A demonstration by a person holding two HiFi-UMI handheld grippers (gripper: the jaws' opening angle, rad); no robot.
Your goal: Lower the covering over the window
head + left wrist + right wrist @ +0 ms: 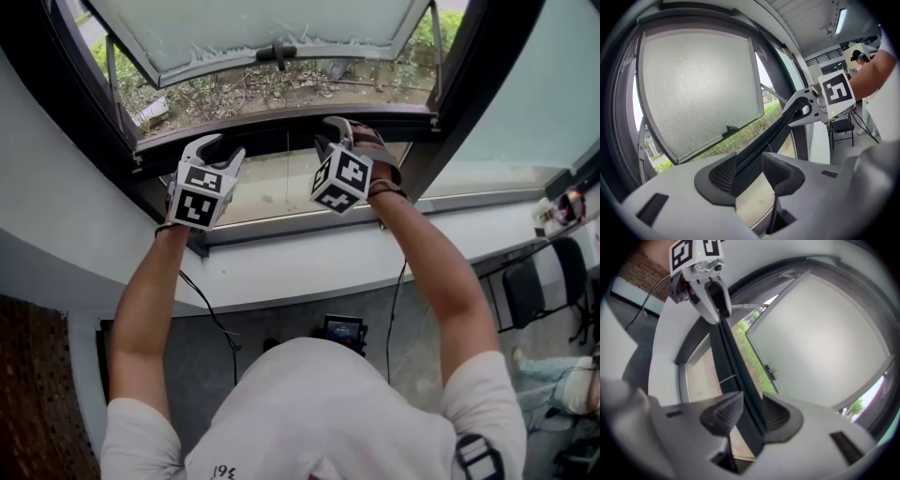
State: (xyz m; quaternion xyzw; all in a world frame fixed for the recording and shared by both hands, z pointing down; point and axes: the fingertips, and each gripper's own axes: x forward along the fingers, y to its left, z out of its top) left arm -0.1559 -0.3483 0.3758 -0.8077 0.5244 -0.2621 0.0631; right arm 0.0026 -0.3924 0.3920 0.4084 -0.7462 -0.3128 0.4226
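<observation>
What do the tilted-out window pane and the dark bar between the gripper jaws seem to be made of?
The window pane is likely frosted glass with a matte finish: it glows evenly with daylight yet hides the greenery behind it. The dark bar is probably painted metal, possibly plastic: it is straight, smooth and dark grey, with sharp edges.

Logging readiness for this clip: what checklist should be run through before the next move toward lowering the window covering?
1. Jaws of the left gripper straddle the dark bar: ok.
2. Jaws of the right gripper straddle the same bar: ok.
3. Pads actually pressing on the bar: cannot tell.
4. Bar belongs to the covering: cannot tell.
5. Frosted window sash swung outward, away from both grippers: ok.
</observation>
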